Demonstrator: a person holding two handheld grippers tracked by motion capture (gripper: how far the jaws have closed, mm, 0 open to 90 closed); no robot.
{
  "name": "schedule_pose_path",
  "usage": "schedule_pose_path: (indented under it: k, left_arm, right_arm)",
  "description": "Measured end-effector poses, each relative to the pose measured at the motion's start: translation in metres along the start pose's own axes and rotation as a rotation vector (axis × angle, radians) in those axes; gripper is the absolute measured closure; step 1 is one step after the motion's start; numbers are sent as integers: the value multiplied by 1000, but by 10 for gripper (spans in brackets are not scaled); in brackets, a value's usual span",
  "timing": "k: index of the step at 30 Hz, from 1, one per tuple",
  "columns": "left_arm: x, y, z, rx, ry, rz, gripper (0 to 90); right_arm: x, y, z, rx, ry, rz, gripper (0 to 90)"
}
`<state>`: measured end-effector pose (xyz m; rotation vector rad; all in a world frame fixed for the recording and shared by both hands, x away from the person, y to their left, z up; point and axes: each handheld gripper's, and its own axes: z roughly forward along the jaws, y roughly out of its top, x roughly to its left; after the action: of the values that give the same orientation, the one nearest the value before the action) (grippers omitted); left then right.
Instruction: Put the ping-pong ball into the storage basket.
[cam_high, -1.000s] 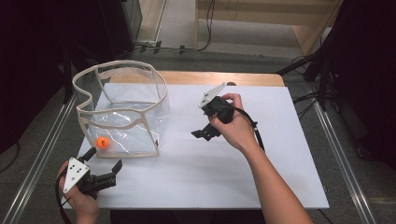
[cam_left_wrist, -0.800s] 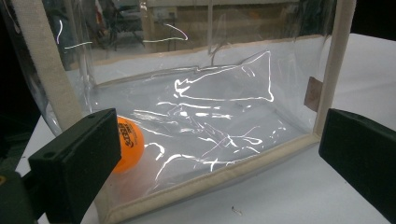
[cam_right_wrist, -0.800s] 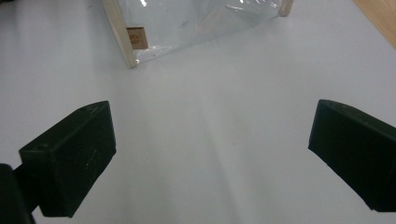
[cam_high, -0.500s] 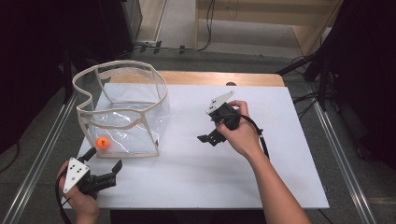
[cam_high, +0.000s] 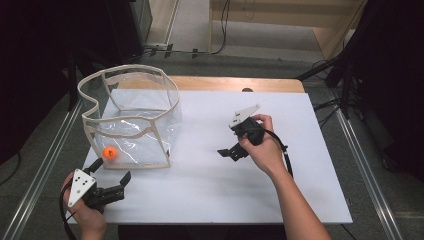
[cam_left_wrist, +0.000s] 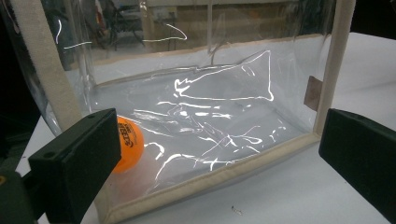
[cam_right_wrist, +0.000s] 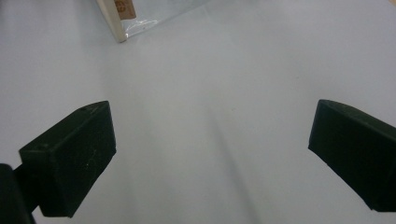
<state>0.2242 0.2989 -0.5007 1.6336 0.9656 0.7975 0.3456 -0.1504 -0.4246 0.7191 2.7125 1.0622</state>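
Left gripper (cam_high: 111, 171) wide open, empty, facing clear bag (cam_high: 131, 120), right gripper (cam_high: 231, 150) wide open, empty

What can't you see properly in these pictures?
- Orange ball: partly hidden behind the left claw's black jaw in the left gripper view; its printed letters are too small to read.
- Clear bag: cut off by the top edge in the right gripper view.
- Small brown tag: too blurry to read.

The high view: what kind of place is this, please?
Probably a lab or recording workspace, not a home. A white-covered table stands between metal rails, cables run over the floor behind it, and a person holds a handheld left gripper and right gripper.
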Motion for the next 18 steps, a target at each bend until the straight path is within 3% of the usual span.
schedule_pose_path:
  k: [18]
  left_arm:
    - [0, 0, 0, 1, -1, 7, 0]
  right_arm:
    - [-4, -31, -8, -24, -25, 53, 0]
